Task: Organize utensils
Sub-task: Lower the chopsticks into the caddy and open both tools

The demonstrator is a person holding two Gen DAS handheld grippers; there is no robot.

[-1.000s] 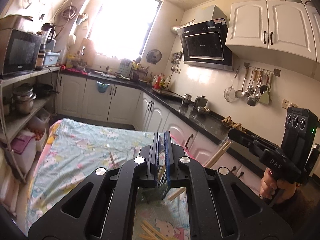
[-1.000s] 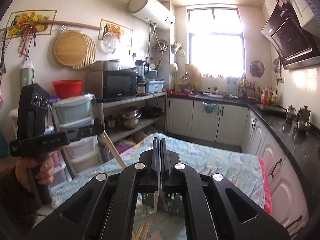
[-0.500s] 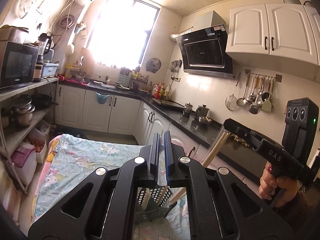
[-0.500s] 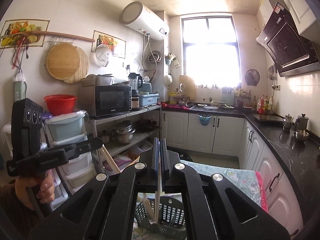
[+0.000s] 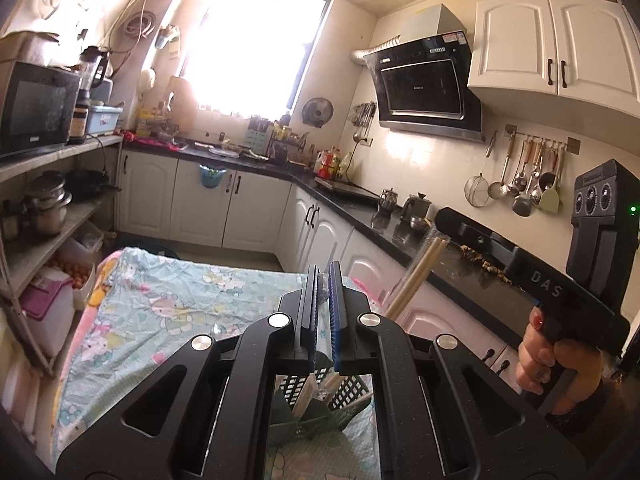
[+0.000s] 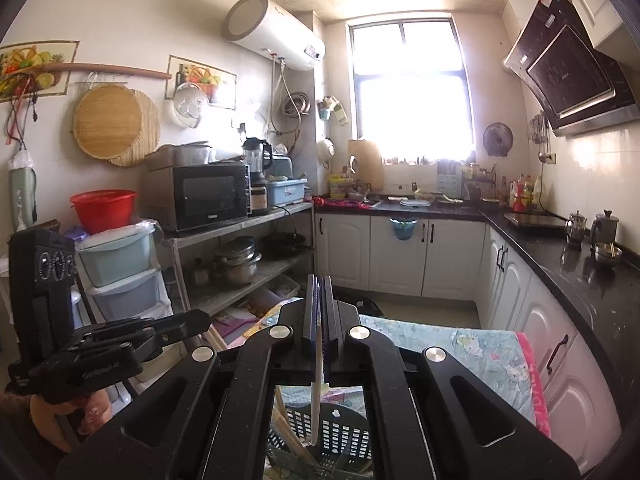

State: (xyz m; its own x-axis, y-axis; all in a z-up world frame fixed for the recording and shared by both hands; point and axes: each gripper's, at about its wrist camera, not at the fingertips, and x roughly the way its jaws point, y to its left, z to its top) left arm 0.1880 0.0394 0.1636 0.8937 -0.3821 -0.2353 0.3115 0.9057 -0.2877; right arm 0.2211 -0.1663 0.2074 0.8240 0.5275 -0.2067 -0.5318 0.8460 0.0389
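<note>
My left gripper (image 5: 324, 270) is shut on a thin wooden chopstick (image 5: 331, 380) that slants down towards a dark lattice utensil basket (image 5: 352, 392). Other chopsticks stand in the basket. In the same view my right gripper (image 5: 442, 220) is at the right, a hand around its handle, shut on pale chopsticks (image 5: 416, 276) that slope down towards the basket. From the right wrist, the right gripper (image 6: 319, 280) pinches a pale stick (image 6: 316, 400) whose lower end hangs inside the basket (image 6: 340, 428). My left gripper (image 6: 202, 318) is at the lower left.
The basket stands on a table under a cartoon-print cloth (image 5: 160, 304). A metal shelf rack with pots (image 5: 48, 208) runs along the left. A black counter over white cabinets (image 5: 360, 216) runs along the right. Stacked plastic bins (image 6: 120, 272) are near the left gripper.
Both grippers have drawn back and the views have lifted. The basket now sits right under the fingers, and less of the table shows. Both grips stay shut on their chopsticks.
</note>
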